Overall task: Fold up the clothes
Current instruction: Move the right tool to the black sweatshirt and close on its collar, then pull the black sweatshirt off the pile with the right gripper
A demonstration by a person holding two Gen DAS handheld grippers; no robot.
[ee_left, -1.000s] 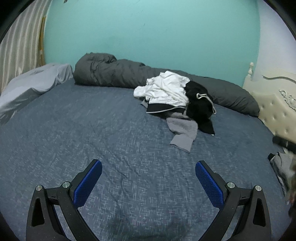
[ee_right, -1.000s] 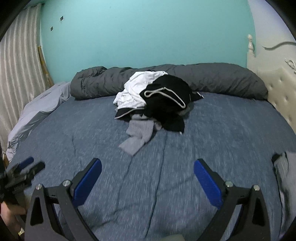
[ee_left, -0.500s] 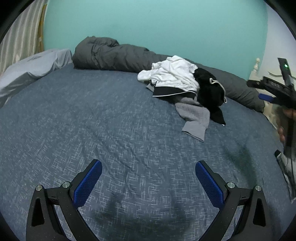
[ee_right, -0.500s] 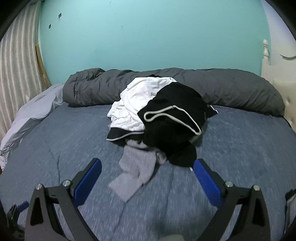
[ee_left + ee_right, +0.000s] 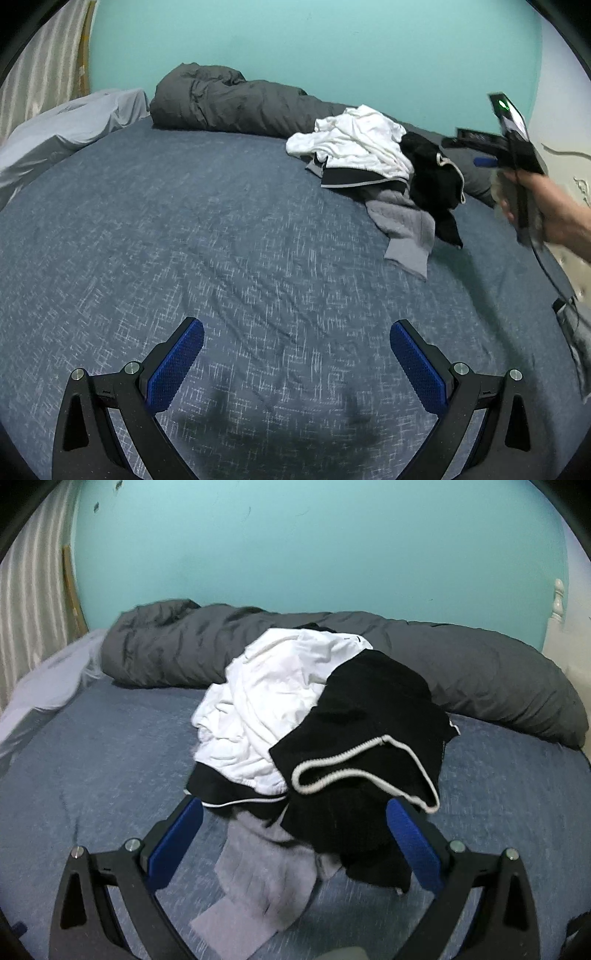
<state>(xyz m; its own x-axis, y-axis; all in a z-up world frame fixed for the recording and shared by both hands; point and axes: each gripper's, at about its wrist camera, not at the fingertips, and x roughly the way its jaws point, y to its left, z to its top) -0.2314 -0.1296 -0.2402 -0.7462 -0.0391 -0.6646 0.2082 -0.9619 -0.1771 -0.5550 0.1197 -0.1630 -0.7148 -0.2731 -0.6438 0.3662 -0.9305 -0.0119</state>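
A heap of clothes lies on the blue bed (image 5: pixel 184 240): a white garment (image 5: pixel 266 709) (image 5: pixel 354 144) on top, a black garment with white piping (image 5: pixel 365 738) (image 5: pixel 432 181) and a grey garment (image 5: pixel 266 878) (image 5: pixel 406 225) trailing out in front. My right gripper (image 5: pixel 294 834) is open right in front of the heap, its blue pads either side of the grey and black cloth. In the left wrist view a hand (image 5: pixel 543 206) holds that gripper at the right, just beyond the heap. My left gripper (image 5: pixel 296 354) hangs open over bare sheet, well short of the clothes.
A rolled dark grey duvet (image 5: pixel 480 679) (image 5: pixel 221 103) runs along the teal wall behind the heap. A pale grey pillow (image 5: pixel 66 125) lies at the far left. A cream headboard (image 5: pixel 569 173) bounds the bed at the right, with more grey cloth (image 5: pixel 580 332) near that edge.
My right gripper has moved forward to the heap, which now fills its view. The left gripper has swung slightly, bringing the hand with the right gripper into view at the right.
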